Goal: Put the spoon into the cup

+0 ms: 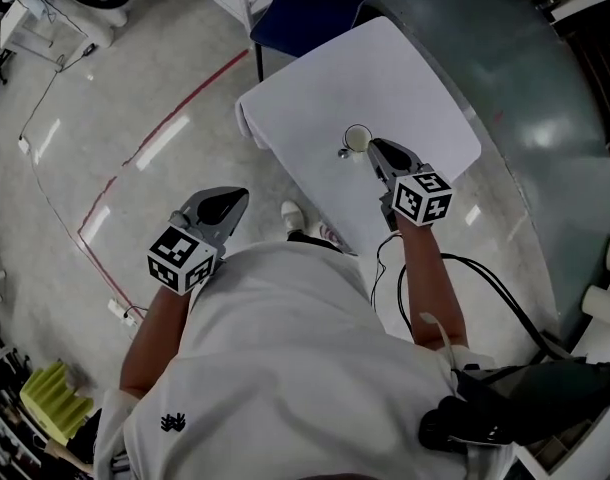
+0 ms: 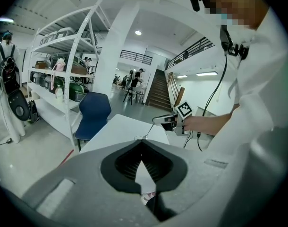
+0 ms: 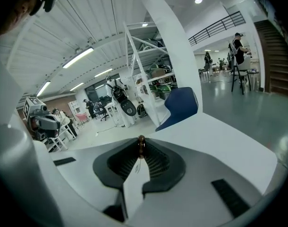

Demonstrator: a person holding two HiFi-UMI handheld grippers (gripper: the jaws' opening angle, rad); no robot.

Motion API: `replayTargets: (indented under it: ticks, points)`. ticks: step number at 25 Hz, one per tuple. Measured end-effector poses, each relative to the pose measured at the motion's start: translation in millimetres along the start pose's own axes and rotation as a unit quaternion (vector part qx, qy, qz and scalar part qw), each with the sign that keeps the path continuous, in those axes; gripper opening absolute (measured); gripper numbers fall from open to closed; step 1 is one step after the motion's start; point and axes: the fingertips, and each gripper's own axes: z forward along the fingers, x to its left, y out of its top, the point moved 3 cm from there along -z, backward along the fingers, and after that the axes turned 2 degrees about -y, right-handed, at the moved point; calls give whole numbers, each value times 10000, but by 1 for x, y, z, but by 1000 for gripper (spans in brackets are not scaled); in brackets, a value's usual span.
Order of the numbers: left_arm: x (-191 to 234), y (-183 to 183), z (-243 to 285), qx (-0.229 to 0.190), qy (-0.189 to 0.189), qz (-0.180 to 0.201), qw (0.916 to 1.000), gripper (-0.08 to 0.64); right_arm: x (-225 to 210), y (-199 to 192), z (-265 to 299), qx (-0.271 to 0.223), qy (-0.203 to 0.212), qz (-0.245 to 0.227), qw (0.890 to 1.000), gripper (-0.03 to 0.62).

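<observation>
While my right gripper (image 1: 381, 154) pinches the spoon (image 3: 141, 144) at its fingertips, the cup (image 1: 357, 139) stands just beyond them. I'd centre the spoon over the rim, lower gently, then release. My left gripper (image 2: 142, 142) is pressed together, empty.

A blue chair (image 1: 310, 8) stands beside the white table (image 1: 385, 78), near red floor tape (image 1: 175, 118).

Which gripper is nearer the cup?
Right. The right gripper, holding the spoon, is over the table just beside the cup; the left gripper hangs off the table's edge, well away.
</observation>
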Motion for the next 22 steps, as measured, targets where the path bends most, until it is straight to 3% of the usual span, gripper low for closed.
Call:
replayTargets:
  ticks: [9,22]
  points:
    - [10,14,33,168,135,26,9998,5,-67,-19,27,159,-172,221,9995,49]
    - [13,26,53,410,367,34,9985,5,-116,-49,66,393,-182,514,9977,49]
